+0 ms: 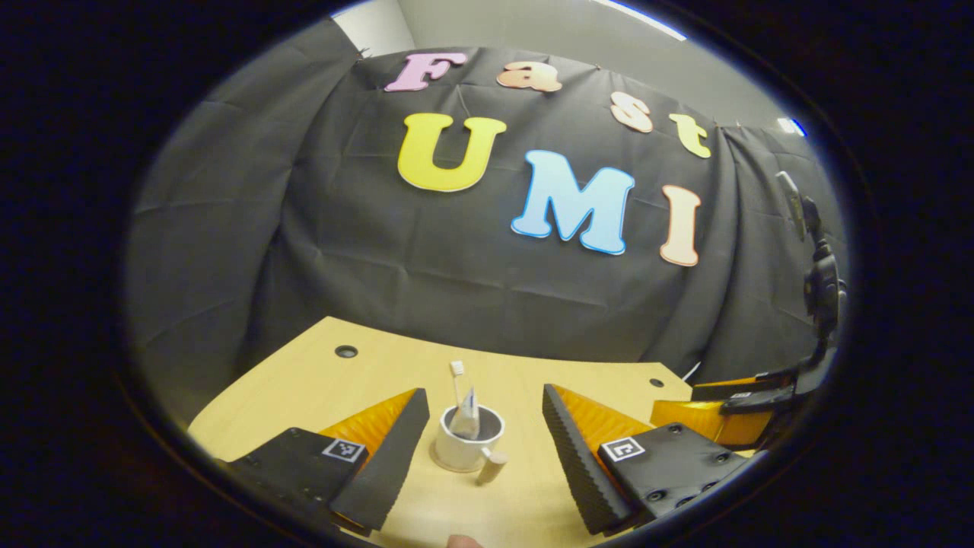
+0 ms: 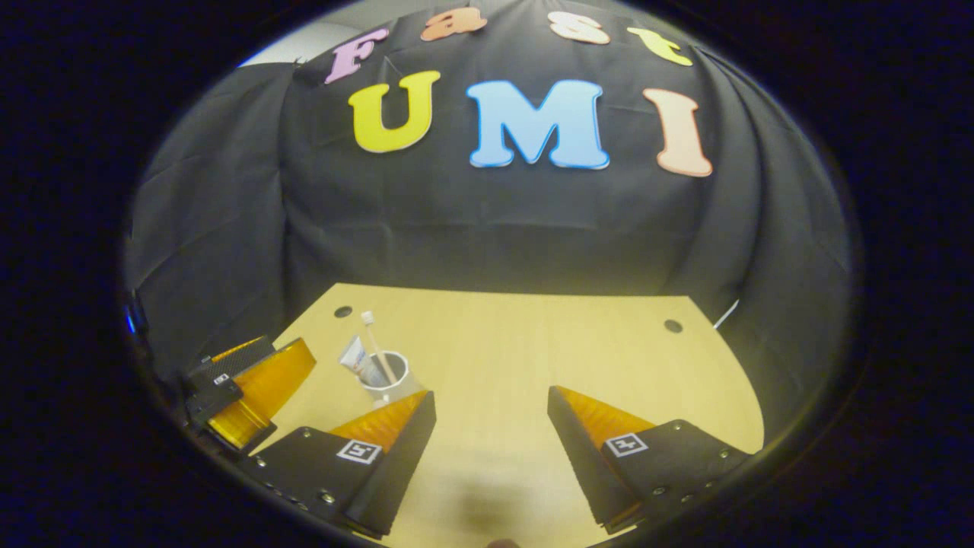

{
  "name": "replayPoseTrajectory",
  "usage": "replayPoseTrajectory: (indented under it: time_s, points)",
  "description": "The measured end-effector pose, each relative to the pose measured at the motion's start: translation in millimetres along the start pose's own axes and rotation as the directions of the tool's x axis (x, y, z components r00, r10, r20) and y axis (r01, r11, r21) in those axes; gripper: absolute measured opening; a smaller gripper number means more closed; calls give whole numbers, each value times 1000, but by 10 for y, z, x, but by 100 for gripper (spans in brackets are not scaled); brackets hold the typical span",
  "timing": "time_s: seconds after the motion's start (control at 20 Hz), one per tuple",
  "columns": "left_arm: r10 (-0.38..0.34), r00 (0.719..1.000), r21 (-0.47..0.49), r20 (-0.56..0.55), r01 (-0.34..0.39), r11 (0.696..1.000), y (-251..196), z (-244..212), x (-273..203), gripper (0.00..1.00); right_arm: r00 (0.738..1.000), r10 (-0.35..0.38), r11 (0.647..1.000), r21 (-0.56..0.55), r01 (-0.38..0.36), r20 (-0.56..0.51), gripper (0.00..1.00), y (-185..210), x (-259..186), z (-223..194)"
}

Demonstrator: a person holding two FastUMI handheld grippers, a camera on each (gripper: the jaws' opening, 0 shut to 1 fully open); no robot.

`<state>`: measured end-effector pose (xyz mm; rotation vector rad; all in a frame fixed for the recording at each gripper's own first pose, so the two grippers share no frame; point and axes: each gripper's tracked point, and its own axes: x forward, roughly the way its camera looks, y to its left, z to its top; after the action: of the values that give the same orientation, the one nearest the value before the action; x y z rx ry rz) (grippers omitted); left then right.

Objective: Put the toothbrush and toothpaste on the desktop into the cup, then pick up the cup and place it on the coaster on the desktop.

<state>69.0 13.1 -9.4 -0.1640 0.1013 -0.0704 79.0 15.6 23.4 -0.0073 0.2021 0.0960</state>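
Note:
A white cup [image 1: 466, 449] with a pale wooden handle [image 1: 491, 466] stands upright on the wooden desktop [image 1: 319, 388]. A thin tan disc, apparently the coaster [image 1: 437, 461], peeks out under its base. The toothbrush [image 1: 457, 370] and the toothpaste tube [image 1: 467, 415] stand inside the cup. My left gripper [image 1: 483, 396] is open, one finger on each side of the cup, not touching it. In the right gripper view the cup [image 2: 386, 374] sits at the left with the toothbrush [image 2: 371, 329] and toothpaste [image 2: 353, 356] leaning out. My right gripper [image 2: 491, 397] is open over bare desktop.
The other gripper [image 1: 723, 411] rests low at the desk's right edge, under a black mount arm [image 1: 823, 283]. In the right gripper view the left gripper [image 2: 247, 384] hangs at the desk's left edge. Cable holes [image 2: 342, 311] [image 2: 673, 326] mark the far corners.

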Motion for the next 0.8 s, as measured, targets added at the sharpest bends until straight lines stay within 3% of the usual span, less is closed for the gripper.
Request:
replayPoseTrajectory:
  time_s: [0.35, 0.4, 0.6, 0.8]
  points:
    - [3, 998, 58, 60, -6, 998, -579, 214, -81, 93, 963, -29, 997, -56, 46, 268, 91, -363, -389, 201]
    - [14, 997, 62, 73, -18, 998, -632, 236, -113, 96, 957, -29, 996, -68, 50, 289, 90, -401, -426, 218]
    - [56, 992, 76, 110, -64, 995, -790, 282, -192, 96, 948, 0, 995, -97, 32, 318, 90, -468, -507, 236]
    - [66, 989, 87, 135, -78, 993, -887, 348, -255, 99, 942, 6, 998, -59, 14, 336, 88, -553, -606, 290]
